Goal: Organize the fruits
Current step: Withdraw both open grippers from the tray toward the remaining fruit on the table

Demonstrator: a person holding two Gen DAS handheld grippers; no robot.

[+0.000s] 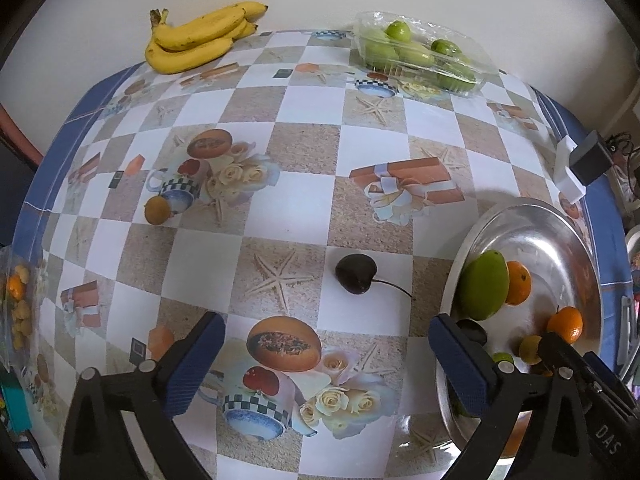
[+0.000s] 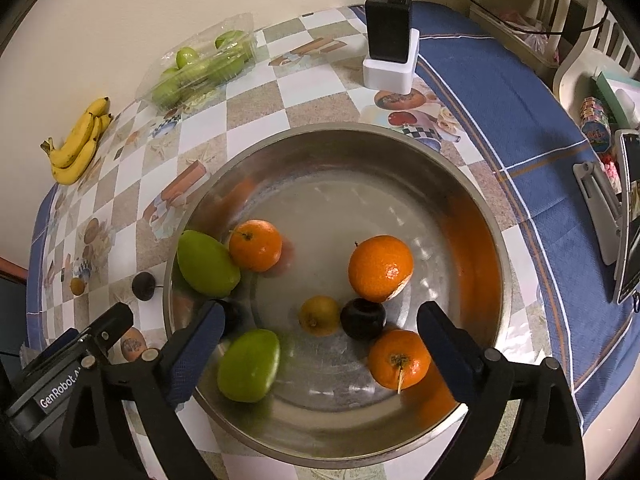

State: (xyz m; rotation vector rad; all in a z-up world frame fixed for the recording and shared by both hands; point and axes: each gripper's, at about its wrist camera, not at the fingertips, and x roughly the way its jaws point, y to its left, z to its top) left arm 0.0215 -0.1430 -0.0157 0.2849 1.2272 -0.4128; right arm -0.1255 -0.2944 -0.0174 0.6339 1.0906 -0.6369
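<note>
A steel bowl [image 2: 344, 130] holds three oranges [image 2: 380, 268], a green mango [image 2: 206, 264], a round green fruit [image 2: 250, 364], a small yellow fruit [image 2: 319, 315] and a dark fruit [image 2: 363, 318]. My right gripper [image 2: 322, 330] hangs open over the bowl, gripping nothing. Left of the bowl [image 1: 532, 216], a dark stemmed fruit [image 1: 355, 274] lies on the checked tablecloth. My left gripper [image 1: 326, 340] stands open just short of it, nothing between its fingers. A small brownish fruit [image 1: 157, 210] sits farther left.
Bananas [image 1: 200, 38] lie at the far edge by the wall. A clear plastic box of green fruits [image 1: 416, 54] stands to their right. A black charger on a white block [image 2: 390, 40] sits behind the bowl. A phone on a stand [image 2: 626, 220] is at the right.
</note>
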